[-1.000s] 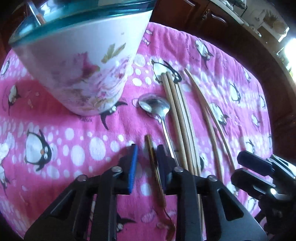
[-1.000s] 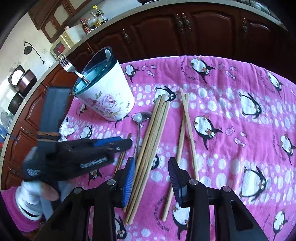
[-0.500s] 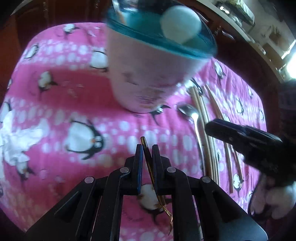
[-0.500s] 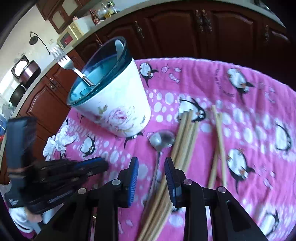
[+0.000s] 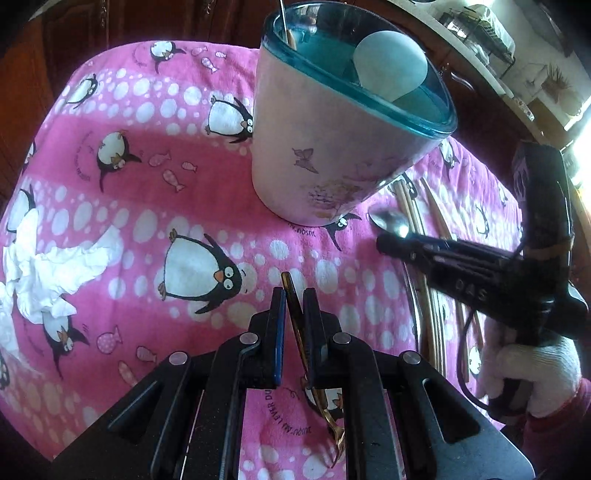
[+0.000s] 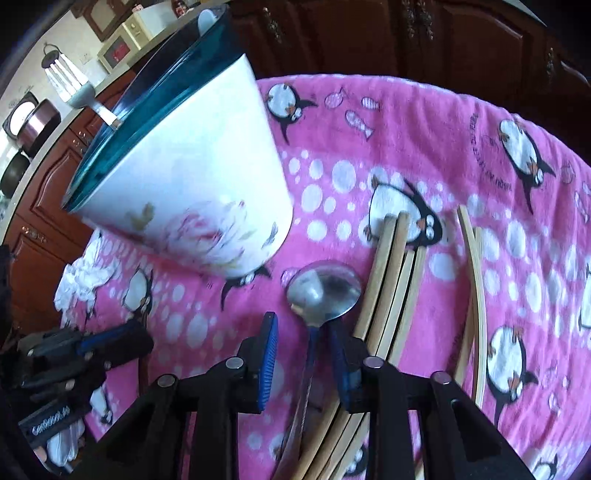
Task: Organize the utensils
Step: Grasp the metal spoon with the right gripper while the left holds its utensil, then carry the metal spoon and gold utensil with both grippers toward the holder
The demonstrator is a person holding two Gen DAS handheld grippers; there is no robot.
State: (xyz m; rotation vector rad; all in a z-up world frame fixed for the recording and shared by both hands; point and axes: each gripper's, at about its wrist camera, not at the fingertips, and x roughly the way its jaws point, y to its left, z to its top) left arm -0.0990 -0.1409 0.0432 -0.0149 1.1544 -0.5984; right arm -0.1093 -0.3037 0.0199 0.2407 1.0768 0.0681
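My left gripper (image 5: 294,295) is shut on a thin utensil with a brown handle and a gold fork end (image 5: 334,435), held just above the pink penguin cloth (image 5: 129,229). A white floral cup (image 5: 332,166) with a teal rim stands beyond it, with a pale spoon (image 5: 388,66) inside. In the right wrist view, my right gripper (image 6: 303,325) straddles the handle of a steel spoon (image 6: 325,288) lying on the cloth; its jaws are closing, and a gap still shows on the left side. A steel fork (image 6: 66,81) leans out of the cup (image 6: 192,184).
Several wooden chopsticks (image 6: 395,277) lie right beside the spoon, with another pair (image 6: 476,277) further right. A crumpled white tissue (image 5: 55,273) sits at the cloth's left edge. Dark wooden cabinets (image 6: 369,33) ring the table. A white-gloved hand (image 5: 532,365) holds the right gripper.
My left gripper closed on the gold utensil and carried it left, away from the chopsticks. My right gripper sank over the steel spoon's handle while its jaws narrowed.
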